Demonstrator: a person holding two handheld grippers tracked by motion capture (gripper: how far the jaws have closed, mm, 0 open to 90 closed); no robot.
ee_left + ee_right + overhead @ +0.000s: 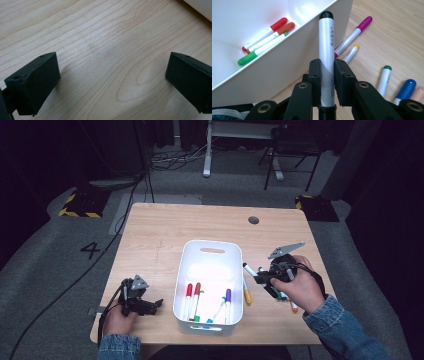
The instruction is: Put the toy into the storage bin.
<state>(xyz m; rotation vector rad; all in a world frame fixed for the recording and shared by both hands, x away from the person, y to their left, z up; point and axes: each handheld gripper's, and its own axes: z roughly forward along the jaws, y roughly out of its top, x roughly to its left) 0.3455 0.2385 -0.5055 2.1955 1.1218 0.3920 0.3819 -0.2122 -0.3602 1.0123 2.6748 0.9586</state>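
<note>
Right gripper [327,75] clamps black-capped marker [326,50] beside bin [287,57].

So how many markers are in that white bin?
5 that I can make out in the white bin: a red marker, orange marker and green marker together at its left, a purple marker and light-blue marker at its right. The near wall may hide more.

A light wooden desk [165,227] stands on grey carpet [45,250], lit brightly while the room around it is dark. Beyond the desk's far edge, a white desk leg [207,150] and a dark chair [292,150] stand among loose cables [175,157]. Left of the desk, a "4" [90,250] marks the carpet, near yellow-black hazard tape [77,205].
</note>
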